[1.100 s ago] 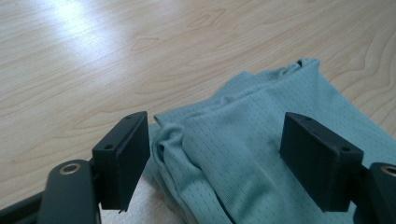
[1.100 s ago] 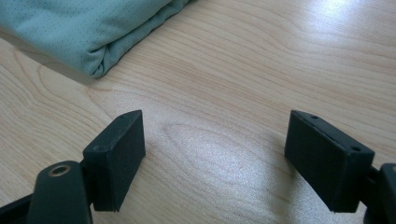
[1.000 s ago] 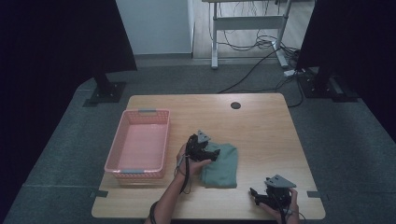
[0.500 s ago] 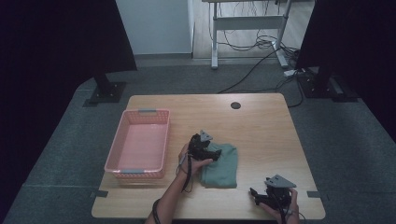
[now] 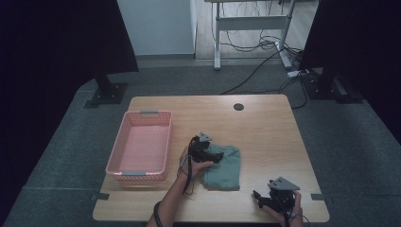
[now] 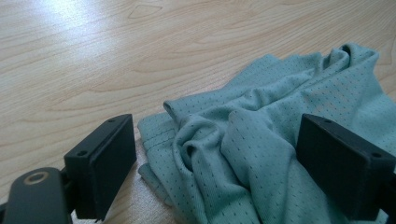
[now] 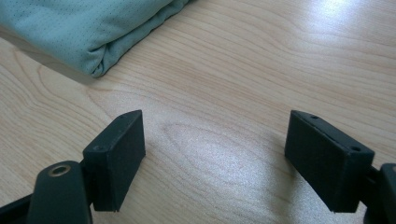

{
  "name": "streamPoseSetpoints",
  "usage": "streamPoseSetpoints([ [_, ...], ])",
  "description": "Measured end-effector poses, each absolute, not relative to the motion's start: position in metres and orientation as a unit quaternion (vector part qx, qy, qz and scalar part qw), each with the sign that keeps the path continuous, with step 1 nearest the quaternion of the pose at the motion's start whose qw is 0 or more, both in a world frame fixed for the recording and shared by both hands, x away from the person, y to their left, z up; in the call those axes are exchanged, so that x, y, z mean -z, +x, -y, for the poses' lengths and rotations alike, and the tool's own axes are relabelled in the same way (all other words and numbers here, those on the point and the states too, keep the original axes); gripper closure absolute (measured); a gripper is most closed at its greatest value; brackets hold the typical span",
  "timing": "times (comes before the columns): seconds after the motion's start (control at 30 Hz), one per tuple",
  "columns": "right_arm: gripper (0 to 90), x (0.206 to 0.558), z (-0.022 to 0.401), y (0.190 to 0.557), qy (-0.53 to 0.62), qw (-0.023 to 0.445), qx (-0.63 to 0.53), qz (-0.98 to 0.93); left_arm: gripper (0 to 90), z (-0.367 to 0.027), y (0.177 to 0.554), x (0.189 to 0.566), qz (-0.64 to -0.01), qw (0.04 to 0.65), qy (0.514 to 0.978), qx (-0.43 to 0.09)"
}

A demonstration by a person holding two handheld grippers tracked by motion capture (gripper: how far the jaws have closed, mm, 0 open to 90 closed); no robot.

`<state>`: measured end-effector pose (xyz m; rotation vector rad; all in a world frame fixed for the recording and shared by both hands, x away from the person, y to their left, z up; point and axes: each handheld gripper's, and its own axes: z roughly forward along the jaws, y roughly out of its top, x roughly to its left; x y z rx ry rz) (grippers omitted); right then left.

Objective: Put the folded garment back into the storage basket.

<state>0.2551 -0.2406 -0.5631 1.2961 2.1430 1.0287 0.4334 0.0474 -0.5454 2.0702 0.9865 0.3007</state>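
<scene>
Green cloth (image 5: 223, 166) lies folded mid-bench, right of the pink basket (image 5: 142, 142). My left tongs (image 6: 215, 154) have just been opening, jaws straddling its rumpled edge, unpressed; my right tongs (image 7: 215, 158) gape over bare wood.

In the left gripper view, the green cloth (image 6: 261, 140) runs off the bottom and right edges beyond the left gripper (image 6: 217, 158); in the right gripper view, its top-left fold is cropped.
</scene>
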Motion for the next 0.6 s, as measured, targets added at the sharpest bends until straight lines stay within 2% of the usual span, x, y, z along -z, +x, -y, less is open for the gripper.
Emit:
streamPoseSetpoints([
  [0.4,19.9,0.5631,0.2406,0.2551,0.467,0.215,-0.371,-0.773,9.5,-0.0491,0.4387,0.5477,-0.392,0.405,0.819,-0.104],
  [0.6,19.9,0.5631,0.2406,0.2551,0.468,0.215,-0.371,-0.773,14.4,-0.0501,0.4373,0.5474,-0.388,0.41,0.82,-0.098],
])
